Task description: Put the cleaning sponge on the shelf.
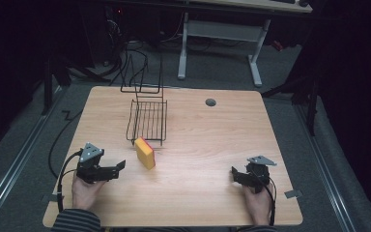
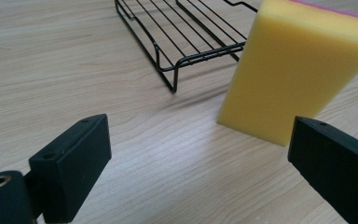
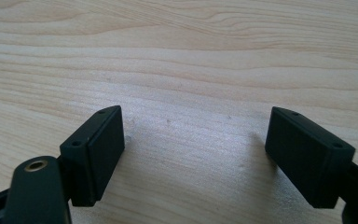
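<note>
I am holding my left gripper (image 1: 118,166) wide open and empty at lower left, beside the upright yellow rectangular sponge (image 1: 145,153), while my right gripper (image 1: 234,173) is gaping empty at lower right.

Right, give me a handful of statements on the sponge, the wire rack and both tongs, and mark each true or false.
1. The yellow sponge stands on edge on the table. True.
2. The sponge lies inside the black wire rack. False: it stands on the wood just in front of the rack.
3. The left tongs grip the sponge. False: their jaws are apart with only bare wood between them, the sponge ahead.
4. The right tongs are open over bare wood. True.
5. The rack holds nothing. True.
</note>
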A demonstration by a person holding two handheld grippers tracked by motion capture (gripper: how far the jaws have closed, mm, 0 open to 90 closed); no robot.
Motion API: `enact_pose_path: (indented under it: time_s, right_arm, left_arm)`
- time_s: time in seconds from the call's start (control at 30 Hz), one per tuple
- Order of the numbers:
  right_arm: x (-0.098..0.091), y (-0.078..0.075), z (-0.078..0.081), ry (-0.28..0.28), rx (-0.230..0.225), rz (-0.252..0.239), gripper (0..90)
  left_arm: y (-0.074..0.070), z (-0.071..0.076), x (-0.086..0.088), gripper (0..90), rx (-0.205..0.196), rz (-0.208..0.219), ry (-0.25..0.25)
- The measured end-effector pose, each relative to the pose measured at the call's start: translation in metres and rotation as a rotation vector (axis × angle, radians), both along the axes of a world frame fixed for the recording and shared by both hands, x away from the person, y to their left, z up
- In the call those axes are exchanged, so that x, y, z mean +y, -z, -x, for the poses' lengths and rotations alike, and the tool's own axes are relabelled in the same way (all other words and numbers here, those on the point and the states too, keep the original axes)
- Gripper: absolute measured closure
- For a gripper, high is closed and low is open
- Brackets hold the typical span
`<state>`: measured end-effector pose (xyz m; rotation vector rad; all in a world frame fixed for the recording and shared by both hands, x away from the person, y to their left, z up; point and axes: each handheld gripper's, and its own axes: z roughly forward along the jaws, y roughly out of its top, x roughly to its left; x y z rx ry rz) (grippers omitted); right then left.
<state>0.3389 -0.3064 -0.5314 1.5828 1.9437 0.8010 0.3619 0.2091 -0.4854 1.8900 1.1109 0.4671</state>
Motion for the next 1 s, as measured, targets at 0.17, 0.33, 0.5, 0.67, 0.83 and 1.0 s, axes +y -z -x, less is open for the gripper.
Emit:
enact_pose_path:
  time_s: [0.17, 0.33, 0.5, 0.67, 0.83, 1.0]
  right_arm:
    - [0.0, 0.0, 0.0, 0.0, 0.0, 0.0, 19.7]
    - [0.0, 0.0, 0.0, 0.0, 0.0, 0.0, 19.7]
    - [0.0, 0.0, 0.0, 0.0, 0.0, 0.0, 19.6]
    - [0.0, 0.0, 0.0, 0.0, 0.0, 0.0, 19.7]
    - [0.0, 0.0, 0.0, 0.0, 0.0, 0.0, 19.7]
    - [0.0, 0.0, 0.0, 0.0, 0.0, 0.0, 19.7]
  left_arm:
    - [-0.002, 0.001, -0.008, 4.1, -0.004, -0.007, 0.028]
    - [-0.003, 0.001, -0.015, 3.3, -0.001, -0.018, 0.05]
    - [-0.004, 0.002, -0.023, 2.4, -0.003, -0.022, 0.075]
    - [-0.002, 0.002, -0.029, 1.7, 0.001, -0.026, 0.089]
    - [-0.002, 0.001, -0.033, 1.1, 0.0, -0.024, 0.099]
    - [-0.003, 0.0, -0.04, 0.2, 0.0, -0.035, 0.114]
